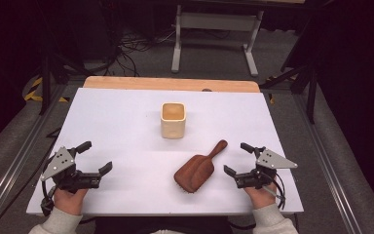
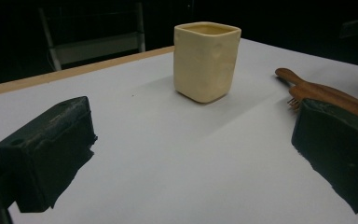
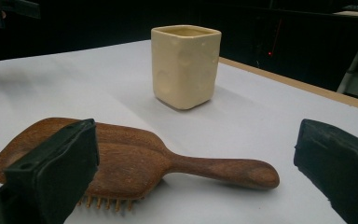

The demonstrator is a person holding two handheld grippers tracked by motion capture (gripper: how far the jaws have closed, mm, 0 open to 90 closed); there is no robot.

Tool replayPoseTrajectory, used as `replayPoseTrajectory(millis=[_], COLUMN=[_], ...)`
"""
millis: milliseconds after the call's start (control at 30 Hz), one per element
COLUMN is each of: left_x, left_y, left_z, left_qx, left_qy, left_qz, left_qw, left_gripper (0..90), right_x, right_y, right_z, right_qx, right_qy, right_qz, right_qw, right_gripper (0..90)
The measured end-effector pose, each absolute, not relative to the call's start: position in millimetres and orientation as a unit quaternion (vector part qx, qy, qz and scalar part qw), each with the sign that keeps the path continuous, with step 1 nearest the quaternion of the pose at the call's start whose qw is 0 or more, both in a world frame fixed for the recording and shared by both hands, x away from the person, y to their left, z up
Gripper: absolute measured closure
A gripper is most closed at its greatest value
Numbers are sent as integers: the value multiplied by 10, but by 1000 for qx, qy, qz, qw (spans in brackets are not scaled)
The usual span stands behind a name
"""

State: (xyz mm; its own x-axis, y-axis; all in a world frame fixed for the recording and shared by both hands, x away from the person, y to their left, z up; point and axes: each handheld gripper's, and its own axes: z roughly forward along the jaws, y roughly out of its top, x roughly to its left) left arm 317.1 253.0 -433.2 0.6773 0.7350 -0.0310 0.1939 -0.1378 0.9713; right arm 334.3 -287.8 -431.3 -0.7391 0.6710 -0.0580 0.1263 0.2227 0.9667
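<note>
A: Nearest item: right gripper [image 1: 239, 159], near the bench's front right corner, jaws spread wide, nothing between them. Left gripper [image 1: 95, 156], front left corner, jaws likewise spread and empty.

B: Item three?

A: Wooden hairbrush [image 1: 197, 168], lying bristles down just inside the right gripper, head toward the front edge, handle angled toward the back right. In the right gripper view the hairbrush [image 3: 135, 161] sits directly ahead of the jaws, one jaw overlapping its head.

B: Item four?

A: Cream square cup [image 1: 173, 119], upright, mouth open, at the bench's middle, well apart from the brush and both grippers.

B: Risks?

A: As I judge it, the smooth, tapered handle could slip out of a pinch near its tip, letting the heavy head swing down. A low approach may shove the brush over the sheet rather than catch it. The cup looks light; a knock from the carried brush would tip it.

B: Open room?

A: White sheet [image 1: 117, 126] bare across the left half and along the back edge. Front edge lies near the brush head, so little margin there.
</note>
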Motion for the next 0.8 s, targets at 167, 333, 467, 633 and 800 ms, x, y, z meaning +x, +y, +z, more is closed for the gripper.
replayPoseTrajectory(millis=[167, 333, 467, 633, 800], left_x=[3167, 3177, 3179, 3182, 3184], left_y=[2514, 2527, 2531, 2538, 2544], left_z=[-4326, -4324, -4321, -4318, -4314], left_qx=[718, 716, 715, 717, 719], left_qy=[321, 324, 327, 327, 328], left_qz=[241, 244, 246, 243, 243], left_qw=[569, 569, 567, 566, 562], left_gripper=[3, 2, 3, 4, 4], right_x=[3336, 3343, 3351, 3388, 3471], right_y=[-2876, -2865, -2857, -2818, -2739], right_z=[-4293, -4287, -4277, -4224, -4124], right_qx=[266, 264, 265, 260, 252], right_qy=[744, 747, 749, 755, 765], right_qz=[564, 563, 562, 559, 552], right_qw=[240, 236, 231, 224, 215], right_gripper=[11, 18, 24, 38, 58])
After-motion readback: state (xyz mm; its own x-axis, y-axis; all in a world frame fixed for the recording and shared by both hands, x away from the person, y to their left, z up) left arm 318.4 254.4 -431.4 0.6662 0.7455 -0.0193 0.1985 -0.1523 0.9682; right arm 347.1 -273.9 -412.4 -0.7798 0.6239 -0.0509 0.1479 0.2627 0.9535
